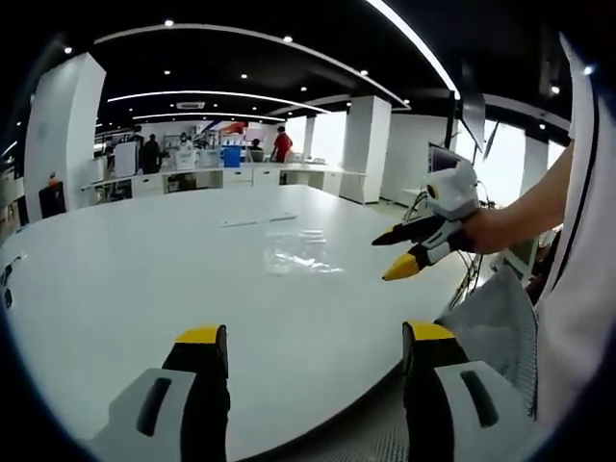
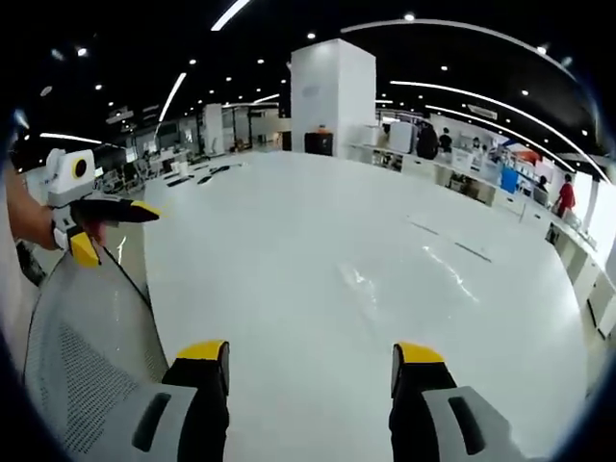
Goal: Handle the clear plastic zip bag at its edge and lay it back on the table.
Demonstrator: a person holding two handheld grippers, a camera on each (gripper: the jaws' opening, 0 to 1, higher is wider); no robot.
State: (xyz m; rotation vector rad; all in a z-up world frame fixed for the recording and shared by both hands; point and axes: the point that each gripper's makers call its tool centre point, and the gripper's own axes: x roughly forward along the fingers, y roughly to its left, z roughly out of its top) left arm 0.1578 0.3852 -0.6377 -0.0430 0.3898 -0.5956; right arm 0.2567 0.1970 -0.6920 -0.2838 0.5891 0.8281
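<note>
The clear plastic zip bag lies flat and crumpled on the white table, past its middle in the left gripper view. My left gripper stands open at the table's near edge, well short of the bag, with nothing between its jaws. My right gripper comes in from the right, held by a hand, open, hovering just right of the bag and apart from it. In the right gripper view, the right gripper is open over the bare table, and the left gripper hangs open at the far left.
A thin strip lies on the table beyond the bag. A grey mesh chair back stands at the table's edge near me. White pillars, desks and distant people fill the room behind.
</note>
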